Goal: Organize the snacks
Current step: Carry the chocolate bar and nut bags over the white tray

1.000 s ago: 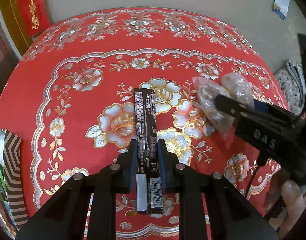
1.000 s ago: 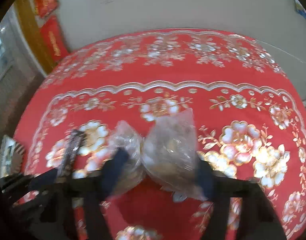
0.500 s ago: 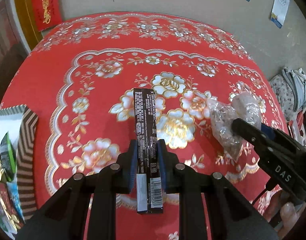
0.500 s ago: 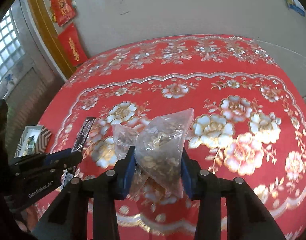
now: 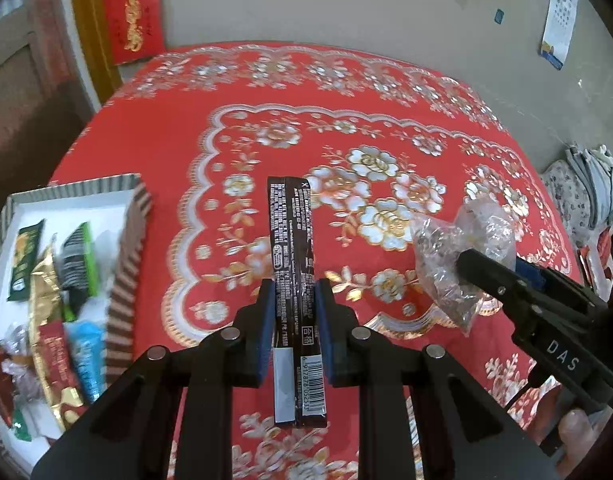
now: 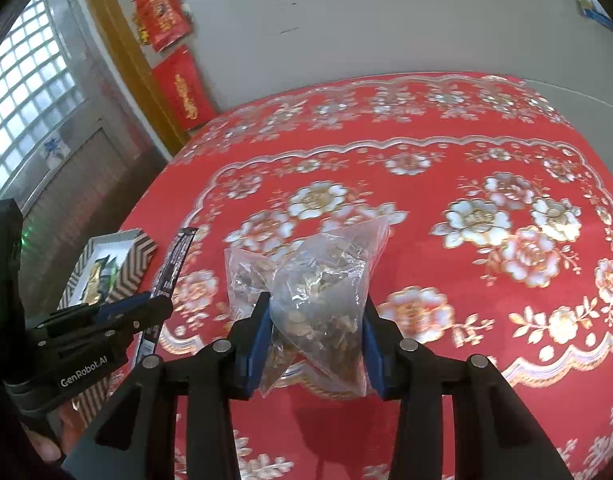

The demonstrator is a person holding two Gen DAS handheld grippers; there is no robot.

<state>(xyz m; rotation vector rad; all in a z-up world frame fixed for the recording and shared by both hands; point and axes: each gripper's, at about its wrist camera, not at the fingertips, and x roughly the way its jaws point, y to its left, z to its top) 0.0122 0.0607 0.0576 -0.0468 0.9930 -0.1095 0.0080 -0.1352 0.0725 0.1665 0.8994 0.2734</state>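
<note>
While both tools hang above the red floral tablecloth (image 5: 154, 152), the two views divide as follows.

Left wrist view, left gripper (image 5: 294, 300): clenched on a dark brown snack bar (image 5: 292, 240), the blue pads pressing its two long edges; the bar points away from the camera, clear of the cloth.
Left wrist view, bar print: white small text too fine to read, a boxed two-character mark, and a barcode at the near end with digits only partly legible.
Left wrist view, right gripper (image 5: 462, 260): enters from the right, marked "DAS" on its side, its tip buried in a clear plastic bag (image 5: 458, 248) of pale brownish pieces.
Left wrist view, striped box (image 5: 126, 264): at left on the table, white inside, holding green, gold, red and blue snack packets; their writing is blurred.
Left wrist view only: a calendar-like sheet on the wall, bedding or cloth at far right, a fingertip at lower right.

Right wrist view, right gripper (image 6: 316, 332): grasping the clear plastic bag (image 6: 322, 300) between its blue pads, the bag bulging above them and lifted off the cloth.
Right wrist view, left gripper (image 6: 158, 304): at left, labelled "GenRobot.AI", with the snack bar (image 6: 174, 264) seen edge-on.
Right wrist view, striped box (image 6: 138, 256): beyond the left gripper, near the table's left edge.
Right wrist view only: a glass-block window, red hangings (image 6: 184, 92) with gold characters.
</note>
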